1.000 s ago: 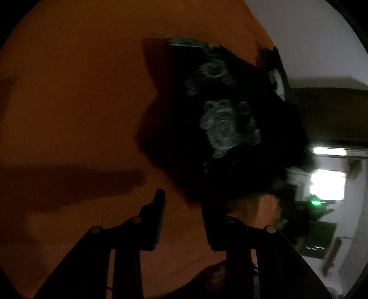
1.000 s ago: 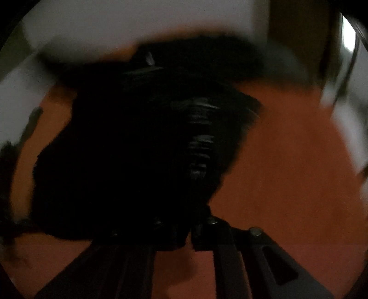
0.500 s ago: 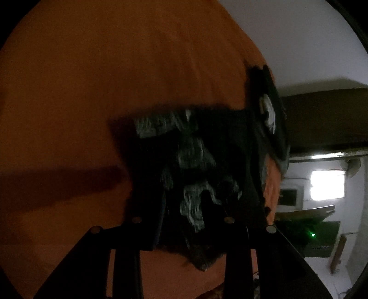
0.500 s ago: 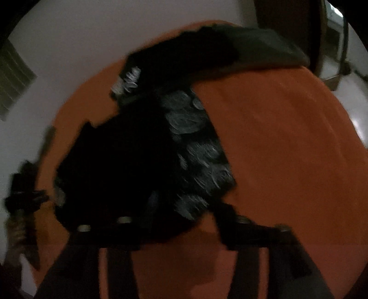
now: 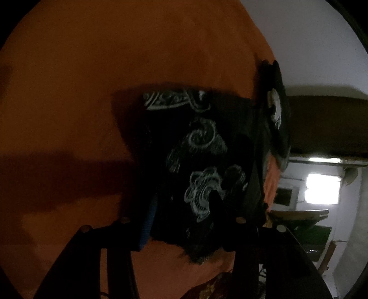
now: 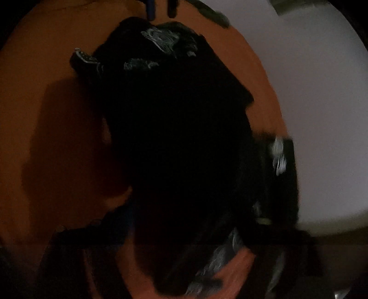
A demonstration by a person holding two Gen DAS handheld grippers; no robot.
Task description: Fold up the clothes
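A black garment with a white paisley print [image 5: 200, 161] lies on the orange sheet [image 5: 115, 69]. My left gripper [image 5: 181, 216] is low over its near end, jaws opening. The cloth lies between the blue-padded left finger [image 5: 147, 220] and the right finger [image 5: 218, 207], and neither presses on it. In the right wrist view the same garment [image 6: 174, 128] fills the middle and runs down to my right gripper [image 6: 181, 232], which is shut on its near edge, fingers mostly hidden in the dark cloth. The left gripper [image 6: 161, 10] shows at the far end.
A second dark garment with a white print [image 5: 276, 110] lies at the sheet's right edge, by the white wall [image 5: 310, 46]. Beyond the edge is a dim room with a bright window [image 5: 322, 191]. A red patterned cloth [image 5: 207, 287] lies at the near edge.
The left gripper has come over the garment's near end and its fingers stand wider apart. The right view has swung round, and its jaws spread, then closed with the garment filling the view.
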